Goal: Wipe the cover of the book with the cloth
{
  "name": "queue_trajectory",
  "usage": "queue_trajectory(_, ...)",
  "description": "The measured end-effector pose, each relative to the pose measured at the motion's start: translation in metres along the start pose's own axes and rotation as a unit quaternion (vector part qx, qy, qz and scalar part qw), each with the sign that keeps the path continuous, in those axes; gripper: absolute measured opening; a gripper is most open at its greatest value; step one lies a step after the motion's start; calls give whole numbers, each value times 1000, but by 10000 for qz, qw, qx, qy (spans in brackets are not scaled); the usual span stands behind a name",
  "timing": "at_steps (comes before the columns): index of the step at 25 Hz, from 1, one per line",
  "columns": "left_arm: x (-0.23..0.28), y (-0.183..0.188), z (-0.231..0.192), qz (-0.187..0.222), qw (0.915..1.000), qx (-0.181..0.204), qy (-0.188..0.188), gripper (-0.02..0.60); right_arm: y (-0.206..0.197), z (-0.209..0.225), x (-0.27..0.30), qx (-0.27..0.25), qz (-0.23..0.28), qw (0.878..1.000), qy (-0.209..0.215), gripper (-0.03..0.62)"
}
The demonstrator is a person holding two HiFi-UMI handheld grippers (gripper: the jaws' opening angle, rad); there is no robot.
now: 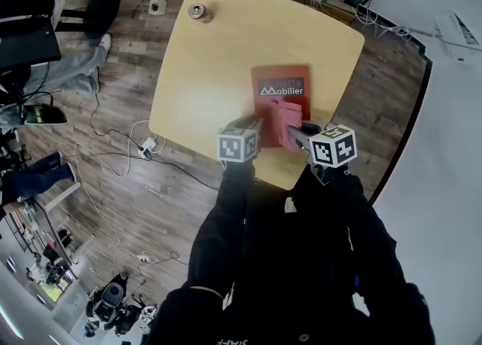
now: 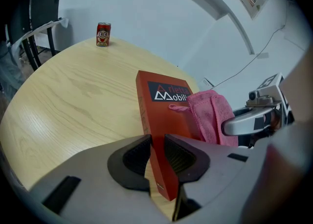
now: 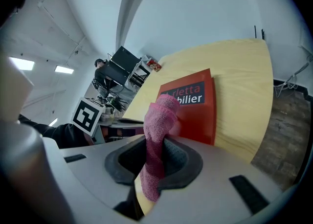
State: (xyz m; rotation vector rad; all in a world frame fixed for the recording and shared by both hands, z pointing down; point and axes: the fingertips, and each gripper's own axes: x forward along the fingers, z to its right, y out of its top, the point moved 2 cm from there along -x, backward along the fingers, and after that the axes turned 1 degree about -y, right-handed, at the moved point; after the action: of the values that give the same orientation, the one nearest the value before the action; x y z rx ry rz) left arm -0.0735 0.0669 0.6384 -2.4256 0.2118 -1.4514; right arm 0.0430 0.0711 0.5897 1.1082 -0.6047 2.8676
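Firstly, book: red rectangular hardcover book (image 1: 281, 87) with a dark title panel in white lettering; flat on the table, right of centre in the head view, close to the table's lower right edge.
Cloth: pink terry cloth (image 1: 279, 122), bunched; lying over the lower part of the cover, just under the title panel in the head view; near end running back into the right gripper.
Left gripper: grey two-jaw left gripper (image 2: 156, 139) with a marker cube, at the book's lower left corner in the head view; black ribbed pads pressed on the book's edge from both sides, book clamped between them.
Right gripper: matching grey right gripper (image 3: 155, 142), lower right of the book in the head view; jaws pinched on a rolled fold of the cloth, free end standing up ahead of the pads, in front of the red cover.
Table: pale wooden table (image 1: 218, 57), square with rounded corners, upper centre of the head view.
Can: small red drink can (image 2: 103, 34) with a cartoon face; upright near the far table edge, upper left of the left gripper view; well apart from the book.
Floor: grey-brown plank floor (image 1: 128, 102) with loose white cables, left of the table.
Sleeves: black sleeves (image 1: 226, 215), bottom centre of the head view, behind both marker cubes.
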Motion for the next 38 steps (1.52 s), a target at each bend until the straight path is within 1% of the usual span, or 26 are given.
queue_trajectory(12,0,1,-1,-6,9999,-72,-144,106,-12,-43,37,-90,-251,9991,331,78)
queue_trajectory(18,0,1,-1,-7,9998,-95,-161,106,-22,-51,54,158,-315,9989,322,78)
queue_trajectory(23,1,0,-3,27,9998,-79,-152,106,-31,-42,65,396,-387,9982,224,78)
queue_trajectory(27,1,1,-2,29,9997,-110,-198,106,-33,-37,66,410,-410,9983,114,78)
queue_trajectory(38,1,-1,-3,-2,9999,-100,-127,106,-39,-9,48,404,-463,9978,-249,78)
